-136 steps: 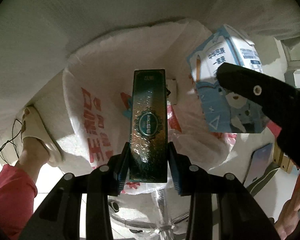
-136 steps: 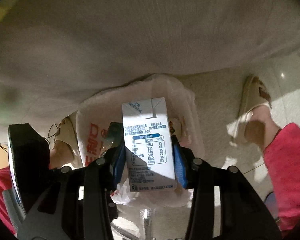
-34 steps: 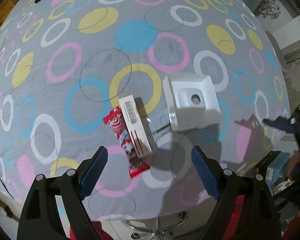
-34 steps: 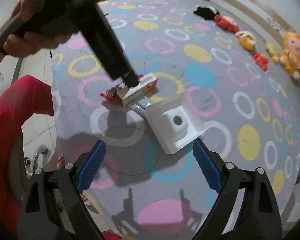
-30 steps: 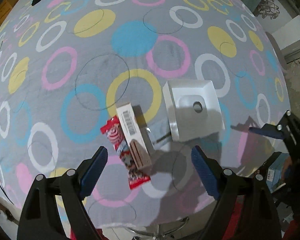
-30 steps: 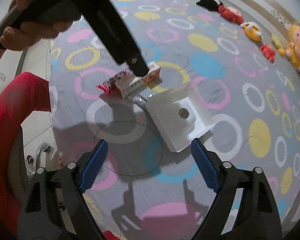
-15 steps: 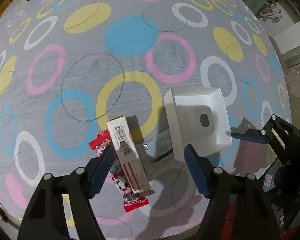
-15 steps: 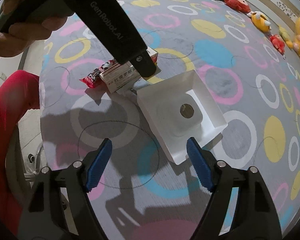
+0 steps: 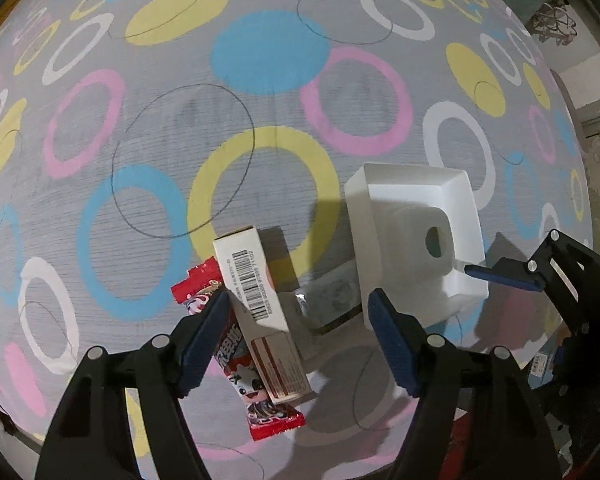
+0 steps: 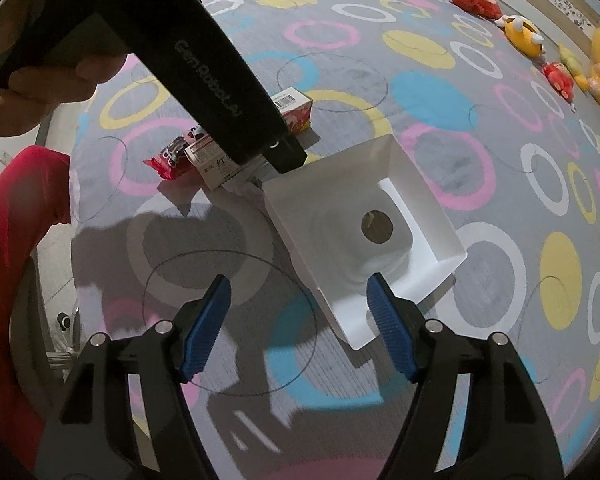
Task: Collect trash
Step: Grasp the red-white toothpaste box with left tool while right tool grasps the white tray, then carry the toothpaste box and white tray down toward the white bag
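On the ringed blanket (image 9: 260, 80), one carton (image 9: 260, 312), one red wrapper (image 9: 256, 396), one white tray (image 9: 416, 200)

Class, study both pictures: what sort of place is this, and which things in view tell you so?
Probably a bedroom at home: a bed with a ring-patterned cover, plush toys lined along its far edge, and litter on it, a white moulded tray and a small carton.

We see dim, colored light. Dark shadows fall under our left gripper (image 9: 298, 338). Edges bend round and go black. Pictures look sharp.
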